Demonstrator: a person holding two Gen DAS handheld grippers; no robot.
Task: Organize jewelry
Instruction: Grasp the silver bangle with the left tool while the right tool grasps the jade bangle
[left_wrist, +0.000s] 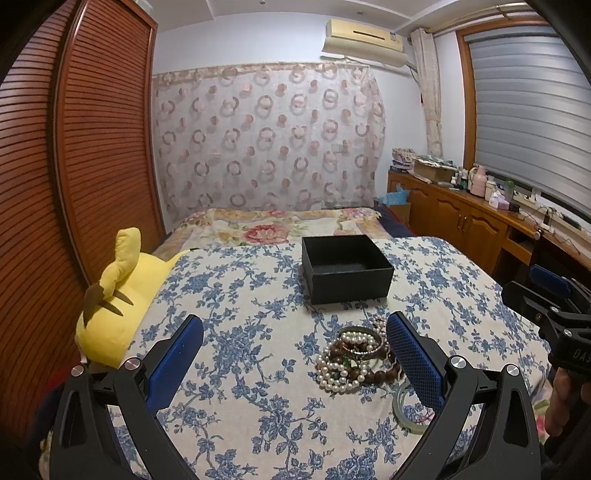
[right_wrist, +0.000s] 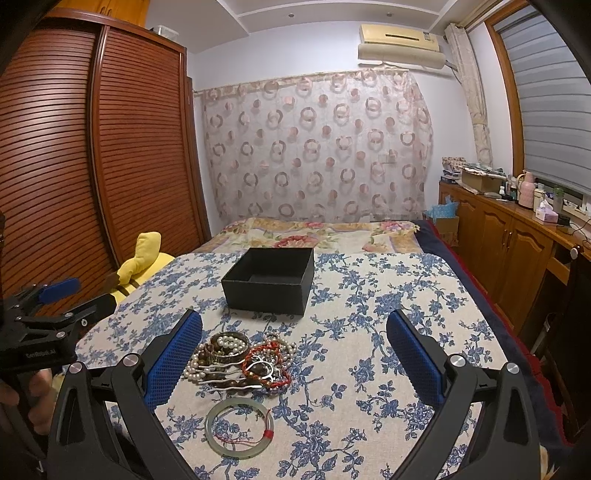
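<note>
Left gripper (left_wrist: 295, 354): jaws spread wide, nothing between the blue pads, nothing touched. It hangs above the blue-flowered bedspread (left_wrist: 236, 332). Its right-hand pad stands in front of the near edge of the jewelry pile (left_wrist: 354, 356), hiding part of it; contact cannot be told, but the pad looks to be above the cloth.

Right gripper (right_wrist: 294, 354): jaws equally wide, holding nothing. The pile (right_wrist: 243, 360) lies toward the left finger, just beside its pad, not gripped.

Pile, from the right wrist view: a pearl strand (right_wrist: 227, 341), brown wooden beads (right_wrist: 207, 356), a red braided cord (right_wrist: 275, 349) and some silvery pieces tangled together on the bedspread (right_wrist: 369, 332).

A pale green jade bangle (right_wrist: 239, 428) with a red thread wrap lies flat on the cloth, near the pile on the camera side, apart from it. From the left wrist only part of it (left_wrist: 402, 400) shows, behind the right-hand finger.

Black open box (right_wrist: 271, 282), lidless, sits on the bedspread beyond the pile, well apart from it. Interior as seen from the left wrist (left_wrist: 345, 269): no contents visible.

Yellow plush toy (left_wrist: 110, 302) at the bed's left edge, by the slatted wooden wardrobe (left_wrist: 74, 166).
</note>
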